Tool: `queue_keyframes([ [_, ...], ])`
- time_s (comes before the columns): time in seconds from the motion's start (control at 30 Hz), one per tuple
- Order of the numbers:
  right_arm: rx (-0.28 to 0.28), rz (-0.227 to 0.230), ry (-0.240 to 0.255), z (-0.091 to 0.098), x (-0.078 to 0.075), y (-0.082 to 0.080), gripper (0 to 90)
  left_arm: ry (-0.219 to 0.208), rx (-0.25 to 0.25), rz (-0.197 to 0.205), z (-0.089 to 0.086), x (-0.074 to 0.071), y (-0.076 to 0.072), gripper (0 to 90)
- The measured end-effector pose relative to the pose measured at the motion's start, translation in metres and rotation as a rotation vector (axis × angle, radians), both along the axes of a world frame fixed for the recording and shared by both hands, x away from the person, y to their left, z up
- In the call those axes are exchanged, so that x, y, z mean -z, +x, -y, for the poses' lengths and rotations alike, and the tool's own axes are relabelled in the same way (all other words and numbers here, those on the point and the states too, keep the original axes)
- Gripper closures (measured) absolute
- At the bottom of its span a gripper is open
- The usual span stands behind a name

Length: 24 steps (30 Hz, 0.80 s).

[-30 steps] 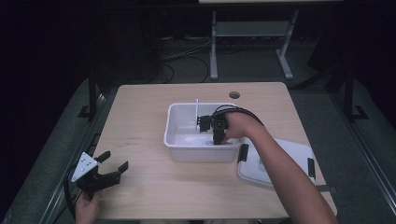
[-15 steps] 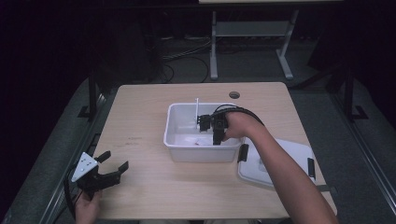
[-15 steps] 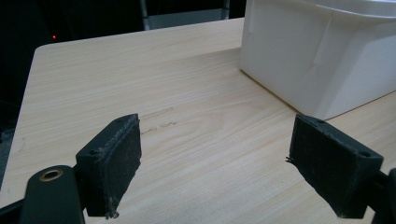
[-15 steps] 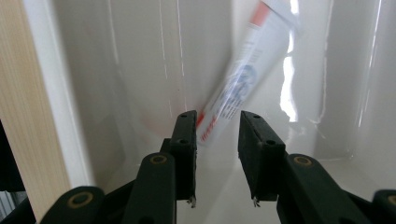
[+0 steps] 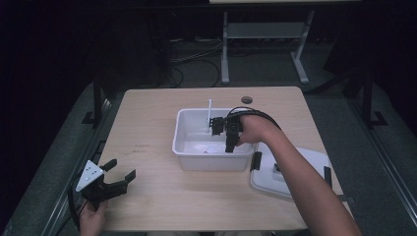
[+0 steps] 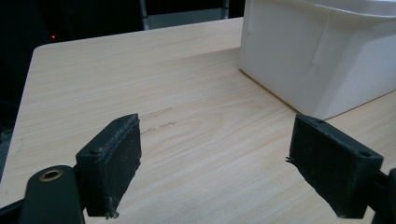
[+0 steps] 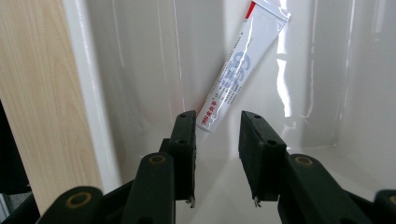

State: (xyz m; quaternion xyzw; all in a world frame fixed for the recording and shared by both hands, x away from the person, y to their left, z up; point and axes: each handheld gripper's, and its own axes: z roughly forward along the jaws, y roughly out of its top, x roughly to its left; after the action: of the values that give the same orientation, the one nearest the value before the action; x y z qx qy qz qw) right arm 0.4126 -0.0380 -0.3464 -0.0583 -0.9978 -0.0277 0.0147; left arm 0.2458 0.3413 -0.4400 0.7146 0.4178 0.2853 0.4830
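Note:
A white tube with blue print and a red end [image 7: 238,70] leans tilted against the inner wall of a white plastic bin [image 7: 140,70]. From above, the tube [image 5: 210,115] stands up at the bin's [image 5: 189,147] back wall. My right gripper [image 7: 215,140] reaches into the bin, its jaws a narrow gap apart. The tube's lower end lies just past the tips, and no pad presses on it. My right gripper [image 5: 222,129] is inside the bin in the high view. My left gripper [image 5: 122,168] rests near the table's front left corner, wide open and empty [image 6: 219,154].
The bin's white lid with black clips [image 5: 295,172] lies on the table to the right of the bin, under my right forearm. The bin's outer wall [image 6: 317,60] stands ahead and to the right of my left gripper. A cable hole [image 5: 246,100] sits near the table's far edge.

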Motion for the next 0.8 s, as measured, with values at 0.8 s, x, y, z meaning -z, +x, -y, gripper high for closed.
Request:
queue_keyframes([
  [0.8,0.017,0.068,0.019,0.018,-0.052,-0.015,61.3,0.003,0.001,-0.001,0.001,0.0,0.0,16.3],
])
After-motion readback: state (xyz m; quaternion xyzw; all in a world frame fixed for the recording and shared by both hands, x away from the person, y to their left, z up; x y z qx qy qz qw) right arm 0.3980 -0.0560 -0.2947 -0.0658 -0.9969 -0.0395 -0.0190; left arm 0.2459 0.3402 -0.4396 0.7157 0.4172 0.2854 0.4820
